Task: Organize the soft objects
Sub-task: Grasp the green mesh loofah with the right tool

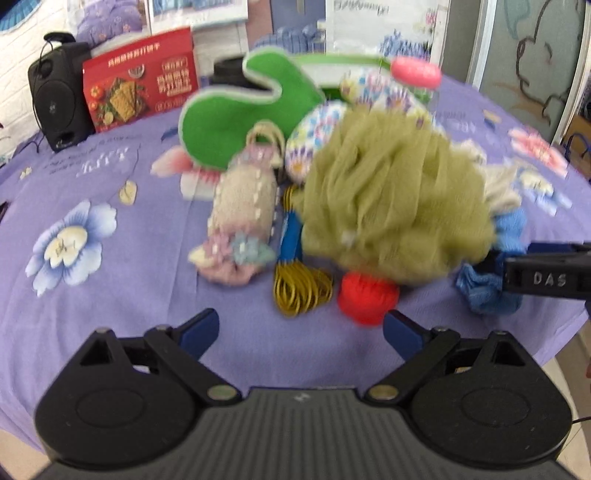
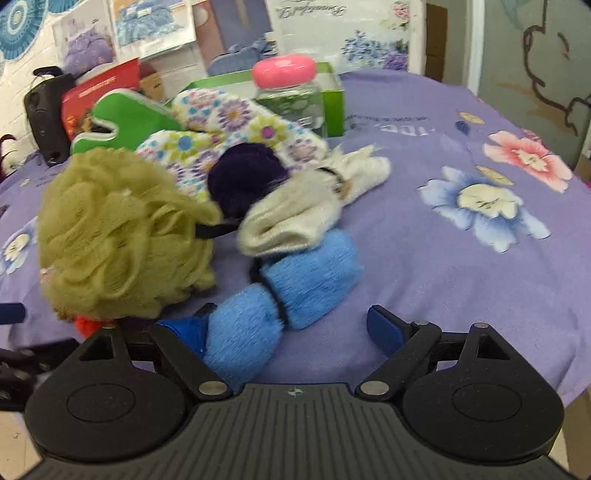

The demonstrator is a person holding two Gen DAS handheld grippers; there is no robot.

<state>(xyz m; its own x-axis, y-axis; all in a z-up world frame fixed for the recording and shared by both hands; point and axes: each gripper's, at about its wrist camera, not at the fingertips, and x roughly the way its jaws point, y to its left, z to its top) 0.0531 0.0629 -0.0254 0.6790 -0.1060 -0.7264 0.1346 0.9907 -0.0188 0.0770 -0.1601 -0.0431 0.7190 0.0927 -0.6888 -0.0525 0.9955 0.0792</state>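
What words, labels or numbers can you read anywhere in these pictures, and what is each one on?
"DAS": white letters on the black right gripper finger, seen in the left wrist view.
Red box: Chinese print, too blurred to read.
Purple bedsheet: pale printed lettering, blurred and unreadable.
White poster on the back wall: cursive script, unreadable.
Nothing else legible.

Each black claw (image 1: 301, 328) (image 2: 286, 325) has blue pads, ribbed grey housing.

A bedding shop, seemingly: packaged bedding sets (image 2: 155, 22) line the wall behind a floral purple sheet (image 2: 461, 266).
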